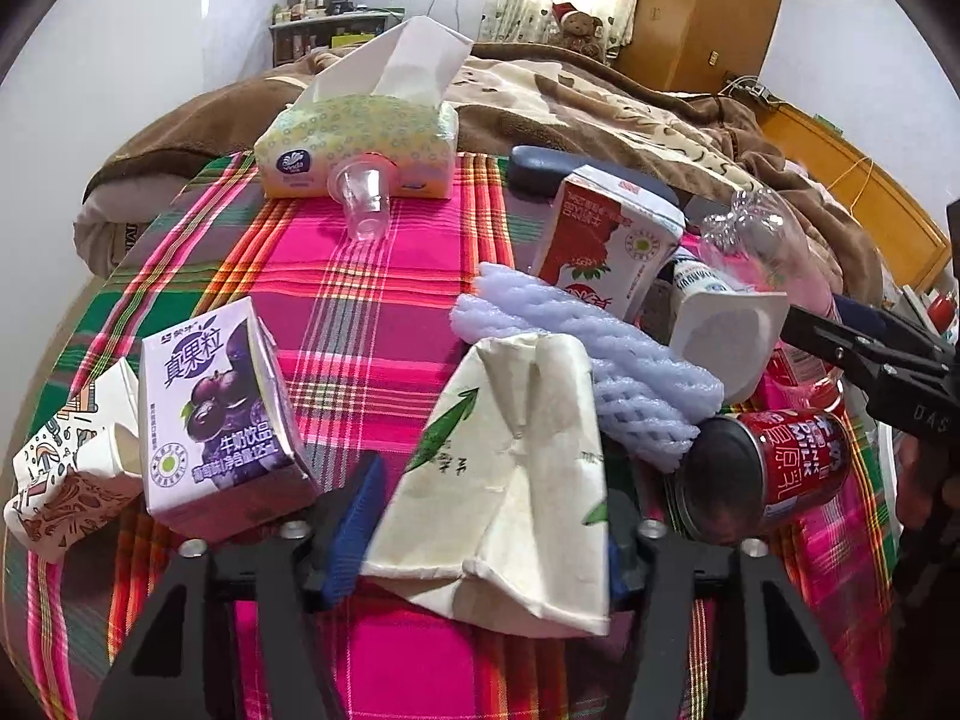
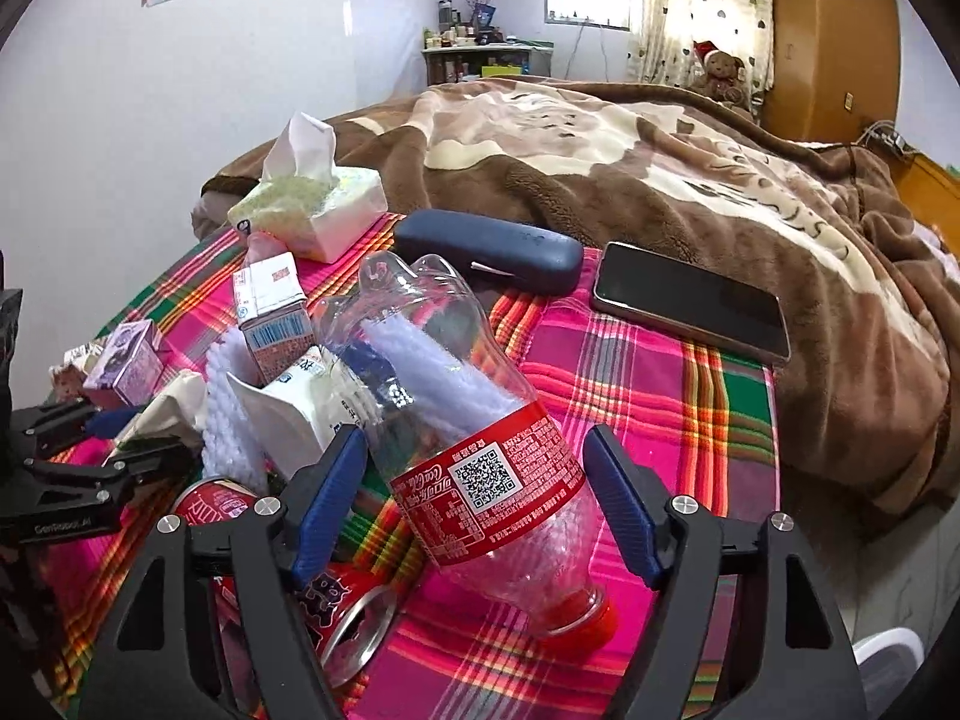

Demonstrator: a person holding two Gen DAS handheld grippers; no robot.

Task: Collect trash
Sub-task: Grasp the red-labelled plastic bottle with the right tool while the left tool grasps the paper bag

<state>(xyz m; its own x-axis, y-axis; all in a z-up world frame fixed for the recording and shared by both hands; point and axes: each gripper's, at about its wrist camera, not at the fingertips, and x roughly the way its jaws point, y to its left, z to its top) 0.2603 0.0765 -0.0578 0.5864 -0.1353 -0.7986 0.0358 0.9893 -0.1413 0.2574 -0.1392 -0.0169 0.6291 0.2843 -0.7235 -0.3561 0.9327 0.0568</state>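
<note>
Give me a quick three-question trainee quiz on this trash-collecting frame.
1. True or false: the phone lies next to the dark blue case.
2. What lies between the open fingers of the right hand-held gripper? A) clear bottle with a red label; B) tissue pack; C) purple carton.
3. Short answer: what does the left hand-held gripper hold?

Key: 1 true; 2 A; 3 the crumpled white carton with green leaf print.
</note>
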